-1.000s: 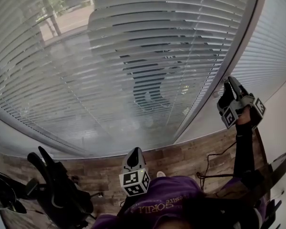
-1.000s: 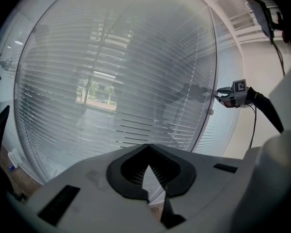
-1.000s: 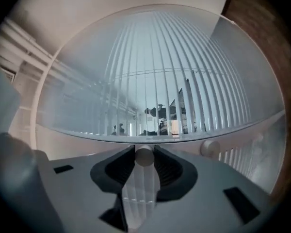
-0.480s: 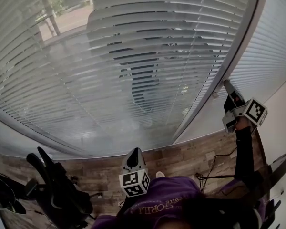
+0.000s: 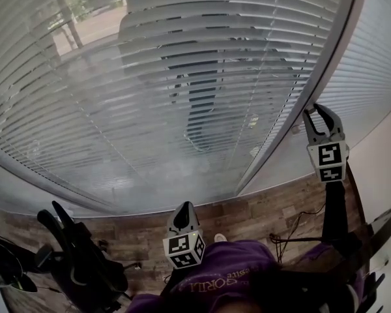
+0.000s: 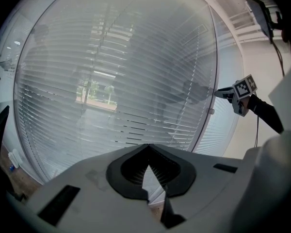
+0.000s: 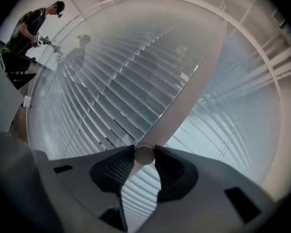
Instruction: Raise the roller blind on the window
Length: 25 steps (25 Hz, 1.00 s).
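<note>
A lowered slatted blind (image 5: 182,77) covers the big window, and a second blind (image 5: 371,70) hangs right of the pale mullion (image 5: 300,103). My right gripper (image 5: 316,108) is held up at the mullion, pointing almost level. In the right gripper view a small round knob (image 7: 144,155) on the mullion sits in the gap between that gripper's (image 7: 144,152) tips. Its jaws have just been opening, and I see no squeeze on the knob. My left gripper (image 5: 182,208) stays low and central with its tips together and nothing in them (image 6: 148,144). The left gripper view shows the right gripper (image 6: 218,93) at the mullion.
A black office chair (image 5: 78,259) stands at the lower left on the wooden floor (image 5: 247,214). A dark cable (image 5: 293,230) runs across the floor to a black stand (image 5: 378,230). A white wall (image 5: 384,168) closes the right side. Another person (image 7: 29,28) stands far off.
The right gripper has rolled about its own axis at the mullion, so its marker cube now faces the head camera and its jaws stand wider. The left gripper has not moved.
</note>
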Available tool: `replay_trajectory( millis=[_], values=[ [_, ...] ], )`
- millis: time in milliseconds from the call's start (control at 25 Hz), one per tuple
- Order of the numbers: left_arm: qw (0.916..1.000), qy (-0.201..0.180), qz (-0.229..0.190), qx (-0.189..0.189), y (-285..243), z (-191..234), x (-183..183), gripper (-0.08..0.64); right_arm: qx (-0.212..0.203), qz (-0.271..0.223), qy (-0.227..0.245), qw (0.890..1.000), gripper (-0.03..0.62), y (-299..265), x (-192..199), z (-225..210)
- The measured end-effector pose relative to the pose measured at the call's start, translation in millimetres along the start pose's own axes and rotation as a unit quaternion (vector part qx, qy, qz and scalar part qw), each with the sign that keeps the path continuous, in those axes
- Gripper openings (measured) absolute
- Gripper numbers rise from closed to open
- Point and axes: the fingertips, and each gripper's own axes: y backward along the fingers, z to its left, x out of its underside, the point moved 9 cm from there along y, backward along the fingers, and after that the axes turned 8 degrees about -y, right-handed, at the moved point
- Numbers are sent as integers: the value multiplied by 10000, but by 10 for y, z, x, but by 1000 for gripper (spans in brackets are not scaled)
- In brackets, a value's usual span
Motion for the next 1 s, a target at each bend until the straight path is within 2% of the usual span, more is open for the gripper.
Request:
replay_trajectory(
  millis=[80,160,280,400,480,520,600,680,720,800,880,960,1000],
  values=[
    [10000,1,3,-15,-9,18,19,2,55,-12,25,10000,126,5,19,25],
    [10000,2,1,-13,-19,17,6,2,11,-16,-227,9997,124,-1,14,5],
    [10000,-3,-8,28,-22,-28,-78,2,-176,-78,-1125,9935,124,-5,-22,-125],
    [10000,2,-10,57,-17,-54,-117,2,-357,-138,-2224,9742,124,-4,-6,-213],
    [10000,10,-8,48,-20,-48,-113,2,-521,-140,-3105,9491,124,-15,37,-257],
    [10000,16,-6,37,-22,-43,-109,2,-629,-145,-3628,9296,124,-22,64,-287],
    [10000,31,2,10,-23,-36,-101,2,-844,-185,-4673,8799,124,-37,112,-349],
    [10000,41,8,-11,-15,-33,-91,2,-1030,-240,-5606,8213,124,-47,170,-385],
    [10000,44,10,-15,-11,-29,-86,2,-1111,-270,-6044,7884,124,-51,206,-391],
    [10000,48,5,-16,-3,-19,-82,2,-1276,-340,-6872,7144,124,-61,276,-392],
    [10000,50,-1,-18,4,-7,-84,2,-1449,-395,-7594,6330,124,-80,345,-383],
    [10000,49,2,-20,8,3,-83,2,-1552,-439,-8165,5544,124,-99,409,-356],
    [10000,46,4,-19,9,5,-80,2,-1568,-478,-8386,5195,124,-105,437,-336]
  ],
)
